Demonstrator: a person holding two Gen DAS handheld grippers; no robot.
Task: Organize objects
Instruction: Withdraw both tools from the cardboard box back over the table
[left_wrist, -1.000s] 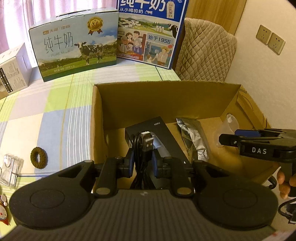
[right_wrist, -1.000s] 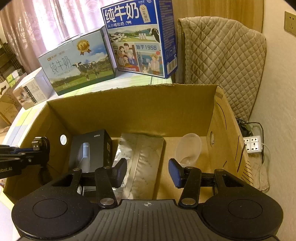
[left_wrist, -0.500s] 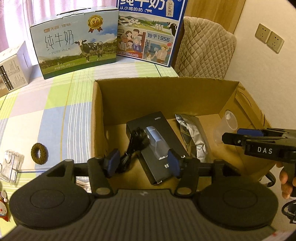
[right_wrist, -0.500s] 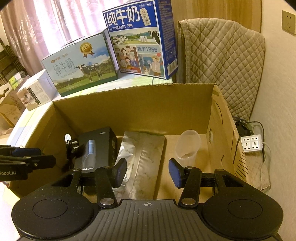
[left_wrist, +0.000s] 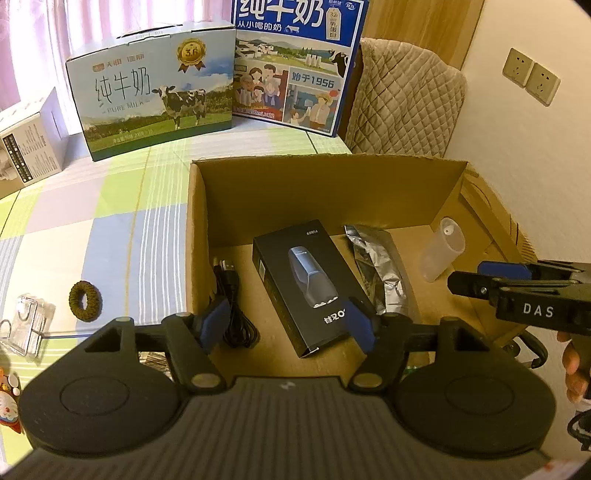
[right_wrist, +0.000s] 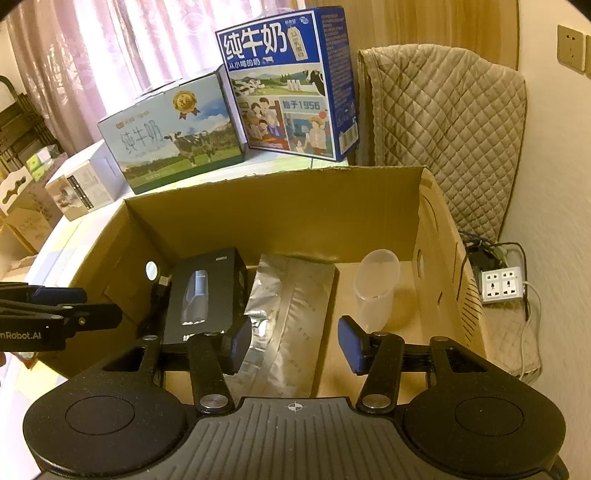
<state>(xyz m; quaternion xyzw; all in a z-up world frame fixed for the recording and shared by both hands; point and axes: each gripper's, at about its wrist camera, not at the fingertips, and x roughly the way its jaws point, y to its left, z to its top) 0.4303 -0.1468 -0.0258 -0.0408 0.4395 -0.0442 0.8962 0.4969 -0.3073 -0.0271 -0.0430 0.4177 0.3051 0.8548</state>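
**Both grippers open and empty above the cardboard box (left_wrist: 199, 236).**
Left wrist view: left gripper (left_wrist: 286, 326) spread wide; black cable (left_wrist: 231, 295) lies coiled just ahead by the left wall, limp and light, best pinched mid-bundle. Right wrist view: right gripper (right_wrist: 291, 347) parted; foil pouch (right_wrist: 291, 317) directly ahead, slippery and crushable; clear cup (right_wrist: 376, 291) ahead-right, thin-walled.

brown cardboard box (left_wrist: 199, 221); black product box (left_wrist: 306, 284) printed with a grey device; black cable (left_wrist: 232, 306); crinkled silver foil pouch (left_wrist: 380, 266); translucent cup (left_wrist: 441, 253); tablecloth (left_wrist: 110, 206) checked in green, blue and white; blue-padded fingertips (right_wrist: 351, 343); beige quilted cover (right_wrist: 443, 129), far right.
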